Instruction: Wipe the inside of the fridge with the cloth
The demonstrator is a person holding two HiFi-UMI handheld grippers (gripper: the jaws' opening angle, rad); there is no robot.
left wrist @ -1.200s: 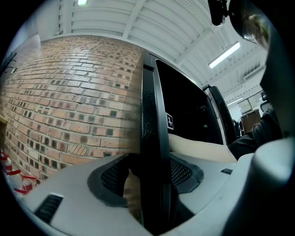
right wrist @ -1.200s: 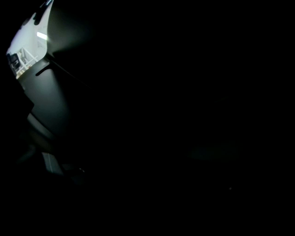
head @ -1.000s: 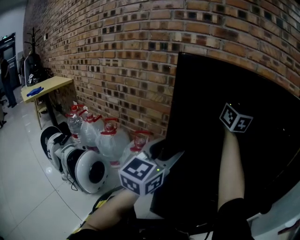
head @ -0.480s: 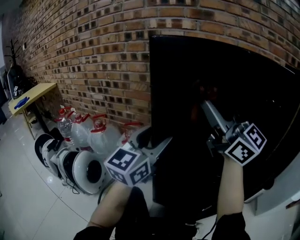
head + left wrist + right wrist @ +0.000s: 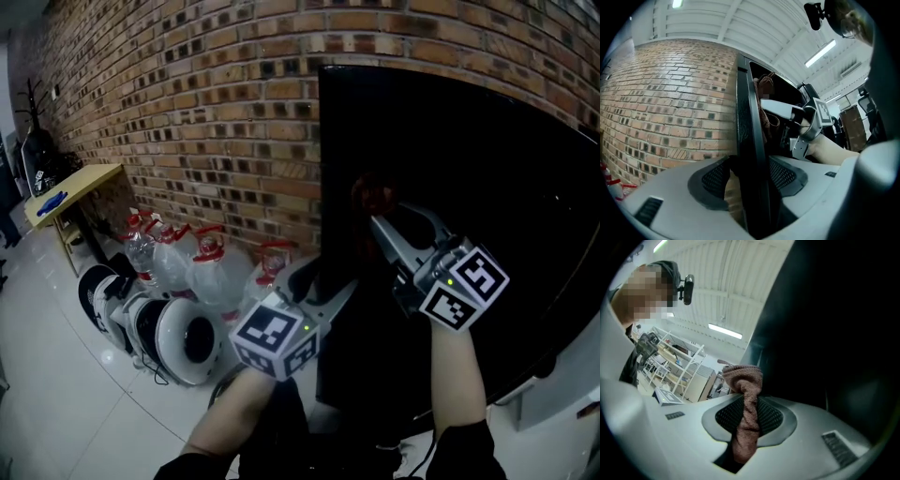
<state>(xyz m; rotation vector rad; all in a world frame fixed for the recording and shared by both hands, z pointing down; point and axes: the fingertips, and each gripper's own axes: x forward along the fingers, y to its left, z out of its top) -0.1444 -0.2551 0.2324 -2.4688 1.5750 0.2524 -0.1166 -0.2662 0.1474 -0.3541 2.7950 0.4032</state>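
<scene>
Head view: left gripper [image 5: 323, 281] sits at edge of tall black fridge door [image 5: 450, 187]; right gripper [image 5: 389, 230] lifts reddish-brown terry cloth [image 5: 370, 195] near it. Left gripper view: jaws clamp door edge. Right gripper view: jaws pinch cloth mid-length. It's prob. soft, light, floppy; best gripped at bunched middle.

The surface of the tall black fridge panel [image 5: 450, 187] is lost in darkness in the head view, its right side cut off by the frame — no detail can be told. The lower end of the reddish-brown terry cloth [image 5: 748, 377] is hidden deep within the right gripper [image 5: 749, 400].
</scene>
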